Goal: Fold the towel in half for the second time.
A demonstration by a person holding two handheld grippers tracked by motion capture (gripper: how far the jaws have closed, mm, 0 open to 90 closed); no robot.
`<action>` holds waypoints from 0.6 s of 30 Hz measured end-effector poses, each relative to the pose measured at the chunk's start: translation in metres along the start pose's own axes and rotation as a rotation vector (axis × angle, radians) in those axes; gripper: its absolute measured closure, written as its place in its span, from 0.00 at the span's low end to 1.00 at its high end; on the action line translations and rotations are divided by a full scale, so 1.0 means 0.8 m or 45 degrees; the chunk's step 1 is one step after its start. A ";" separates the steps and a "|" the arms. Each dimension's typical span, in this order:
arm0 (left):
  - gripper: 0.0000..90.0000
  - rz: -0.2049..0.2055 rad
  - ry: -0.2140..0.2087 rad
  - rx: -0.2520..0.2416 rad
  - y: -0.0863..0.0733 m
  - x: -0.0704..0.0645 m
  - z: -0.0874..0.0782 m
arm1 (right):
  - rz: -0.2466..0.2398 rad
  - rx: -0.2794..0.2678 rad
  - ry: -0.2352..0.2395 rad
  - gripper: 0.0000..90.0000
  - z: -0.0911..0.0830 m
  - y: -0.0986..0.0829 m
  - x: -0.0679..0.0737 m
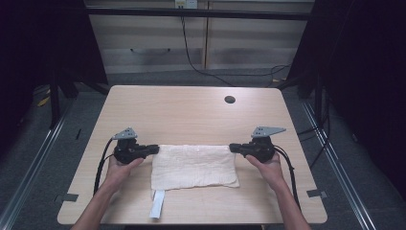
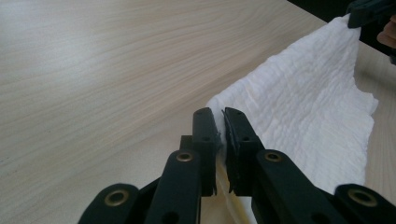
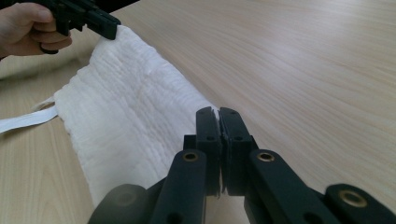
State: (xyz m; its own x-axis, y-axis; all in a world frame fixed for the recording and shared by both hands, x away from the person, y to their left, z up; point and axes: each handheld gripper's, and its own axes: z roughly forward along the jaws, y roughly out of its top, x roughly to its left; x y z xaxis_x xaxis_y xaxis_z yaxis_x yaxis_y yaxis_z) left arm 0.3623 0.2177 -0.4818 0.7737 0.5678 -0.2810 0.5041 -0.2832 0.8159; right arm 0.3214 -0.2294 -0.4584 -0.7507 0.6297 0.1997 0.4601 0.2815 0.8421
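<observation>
A: What is hard to see here?

B: In the high view the jaw tips of both grippers are too small to read. The left gripper meets the far left corner of the cloth, and the right gripper meets the far right corner, but the actual pinch is lost at that size.

A: And closer in?

B: In the left gripper view its jaws stand nearly closed, with a thin fold of cloth caught between them; the cloth corner itself is hidden behind the jaws. The right gripper view shows the same: jaws pressed almost together on the cloth edge. The forearms are cut off by the bottom edge of the high view.

A: Where does the cloth lie?

B: On the table, toward the person's side, stretched between the two grippers. Its far edge seems lifted a little at the gripped corners, though I can't be sure from above.

A: How does it look?

B: White, with a fine crinkled weave, roughly rectangular, wider than deep. The near edge is uneven. A white strap hangs off its near left corner and runs to the table's near edge; in the right gripper view the strap lies flat on the wood. Whether it is sewn on or just tucked under, I can't tell.
</observation>
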 end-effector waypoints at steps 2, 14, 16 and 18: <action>0.93 0.003 0.001 0.003 0.000 0.000 -0.001 | -0.012 0.001 0.007 0.98 -0.002 0.000 0.004; 0.93 -0.019 0.036 -0.002 -0.005 -0.003 -0.006 | -0.078 0.062 0.047 0.98 -0.002 -0.010 0.030; 0.94 -0.028 0.036 -0.004 -0.005 -0.004 -0.005 | -0.085 0.069 0.055 0.98 -0.003 -0.013 0.035; 0.94 -0.026 0.042 -0.003 -0.005 -0.005 -0.005 | -0.091 0.080 0.061 0.98 -0.003 -0.017 0.039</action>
State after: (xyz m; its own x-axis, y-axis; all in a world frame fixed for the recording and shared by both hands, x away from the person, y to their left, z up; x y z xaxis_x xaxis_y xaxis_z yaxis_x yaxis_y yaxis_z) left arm 0.3559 0.2195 -0.4820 0.7500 0.5989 -0.2808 0.5190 -0.2696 0.8111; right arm 0.2906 -0.2156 -0.4622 -0.8036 0.5717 0.1654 0.4326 0.3703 0.8220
